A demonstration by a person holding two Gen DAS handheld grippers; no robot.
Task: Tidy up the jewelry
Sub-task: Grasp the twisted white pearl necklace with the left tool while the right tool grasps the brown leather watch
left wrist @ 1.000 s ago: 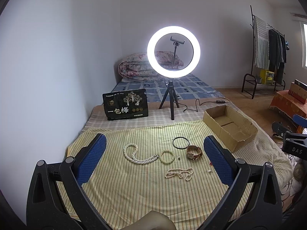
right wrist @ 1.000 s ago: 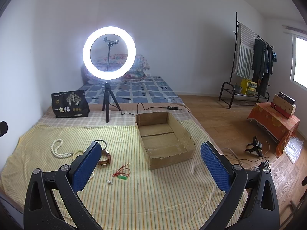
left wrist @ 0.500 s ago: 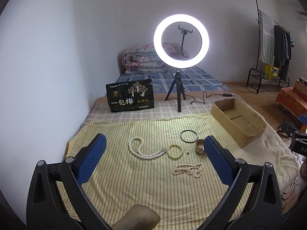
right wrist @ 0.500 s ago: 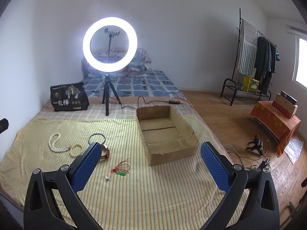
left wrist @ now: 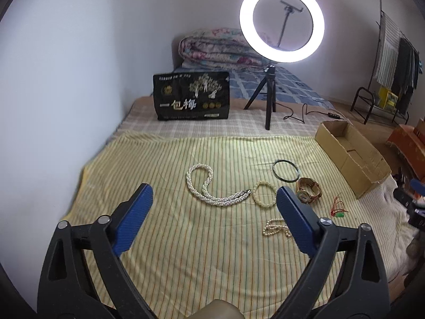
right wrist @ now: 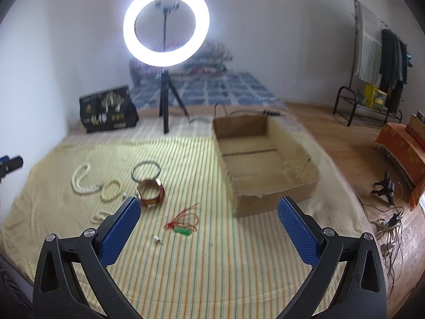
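Note:
Jewelry lies on a yellow striped cloth (left wrist: 186, 239): a long white pearl necklace (left wrist: 209, 188), a cream bead bracelet (left wrist: 263, 195), a dark bangle (left wrist: 285, 170), a gold watch (left wrist: 308, 190), a small pearl strand (left wrist: 275, 227) and a red string with a green charm (left wrist: 338, 210). An open, empty cardboard box (right wrist: 263, 159) sits to the right. My left gripper (left wrist: 213, 222) is open and empty, hovering above the cloth just short of the necklace. My right gripper (right wrist: 208, 230) is open and empty above the red string (right wrist: 183, 222), near the watch (right wrist: 150, 192).
A lit ring light on a black tripod (left wrist: 281, 21) stands behind the cloth beside a black printed bag (left wrist: 191, 99). A folded quilt (left wrist: 220, 50) lies by the wall. A clothes rack (right wrist: 377, 61), cables (right wrist: 385, 220) and wooden floor are to the right.
Both grippers have moved forward and lower toward the jewelry, which looks larger and closer. Both stay open and empty. The right view is motion-blurred.

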